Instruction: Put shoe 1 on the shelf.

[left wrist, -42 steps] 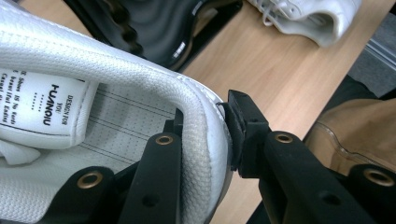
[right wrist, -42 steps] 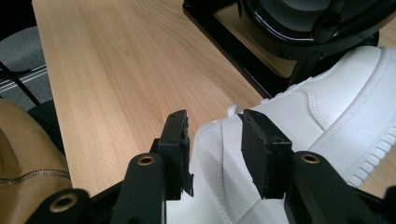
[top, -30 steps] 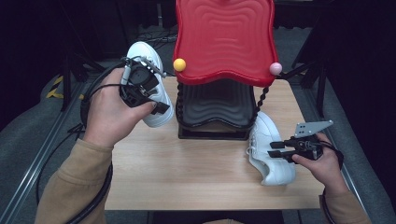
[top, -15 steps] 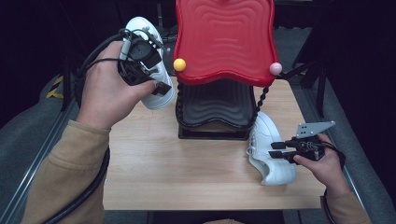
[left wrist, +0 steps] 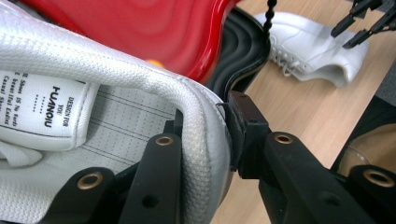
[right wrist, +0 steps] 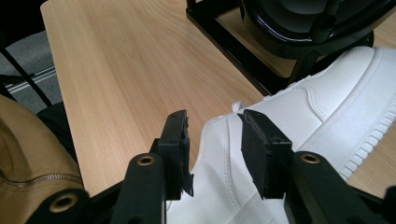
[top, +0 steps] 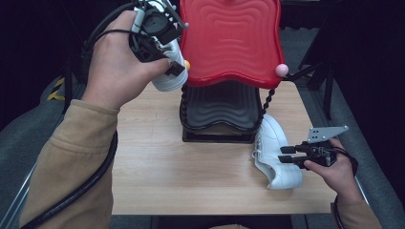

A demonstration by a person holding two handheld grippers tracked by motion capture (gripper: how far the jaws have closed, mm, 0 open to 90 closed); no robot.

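My left gripper (top: 175, 67) is shut on the heel collar of a white sneaker (top: 167, 81), held in the air at the left edge of the red wavy shelf (top: 229, 38). In the left gripper view the padded collar (left wrist: 116, 60) is pinched between the jaws of the gripper (left wrist: 205, 119). A second white sneaker (top: 274, 148) lies on the table beside the rack's black lower shelf (top: 222, 102). My right gripper (top: 285, 156) is open at its heel. In the right gripper view, that gripper (right wrist: 215, 140) has its jaws on either side of the heel (right wrist: 317, 93).
The rack stands at the back middle of the wooden table (top: 191, 176). A yellow ball (top: 187, 64) and a pink ball (top: 282, 70) tip the red shelf's front corners. A beaded black post (top: 266, 100) runs down at the right. Dark floor surrounds the table.
My left hand has lifted the sneaker higher and farther back, up beside the red shelf's top left. The right gripper and its sneaker have stayed put.
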